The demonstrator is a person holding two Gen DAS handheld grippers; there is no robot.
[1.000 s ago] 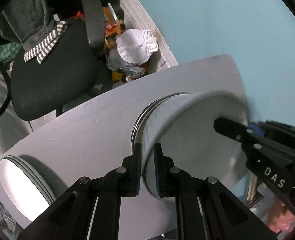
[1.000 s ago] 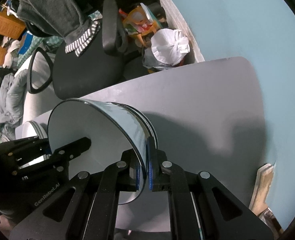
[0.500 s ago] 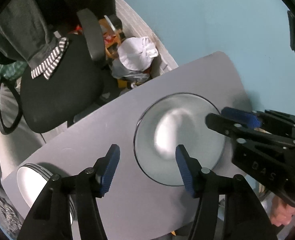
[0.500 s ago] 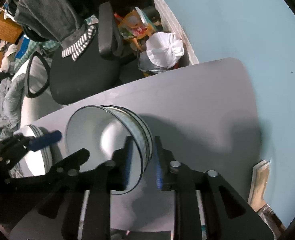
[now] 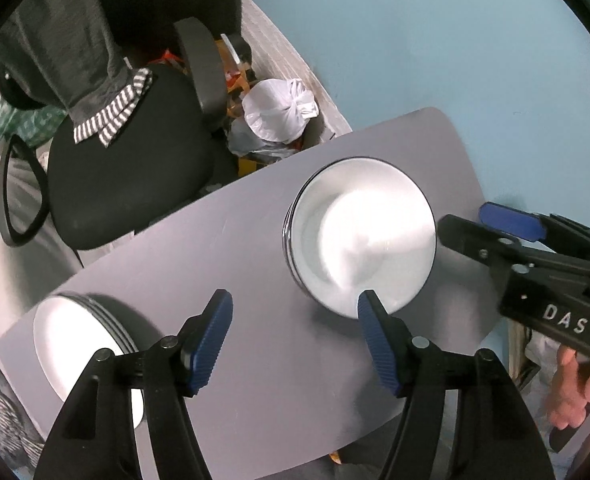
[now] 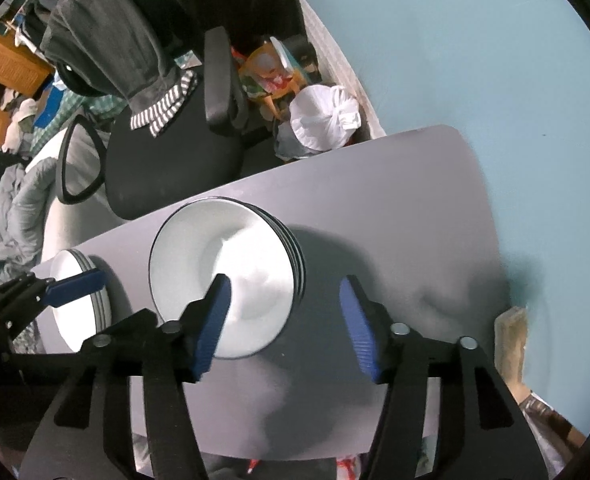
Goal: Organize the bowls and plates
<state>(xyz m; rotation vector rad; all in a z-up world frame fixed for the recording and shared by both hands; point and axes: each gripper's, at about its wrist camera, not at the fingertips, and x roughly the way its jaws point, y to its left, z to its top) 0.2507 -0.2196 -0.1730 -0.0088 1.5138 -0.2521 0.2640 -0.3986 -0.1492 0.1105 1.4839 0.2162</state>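
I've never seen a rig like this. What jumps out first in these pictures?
Two shiny stacks of metal plates on a grey table: the larger stack mid-table, the smaller stack at its near-left corner. Blue-padded jaws of the left gripper and right gripper hang open above, holding nothing.

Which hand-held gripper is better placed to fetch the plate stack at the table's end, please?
Probably the left hand-held gripper: open and empty, it hangs nearer that plate stack, while the right hand-held gripper hangs by the bowl stack.

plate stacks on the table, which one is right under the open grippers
The stack of plates near the table's middle, between both grippers. The other stack sits at the table's end by the chair.
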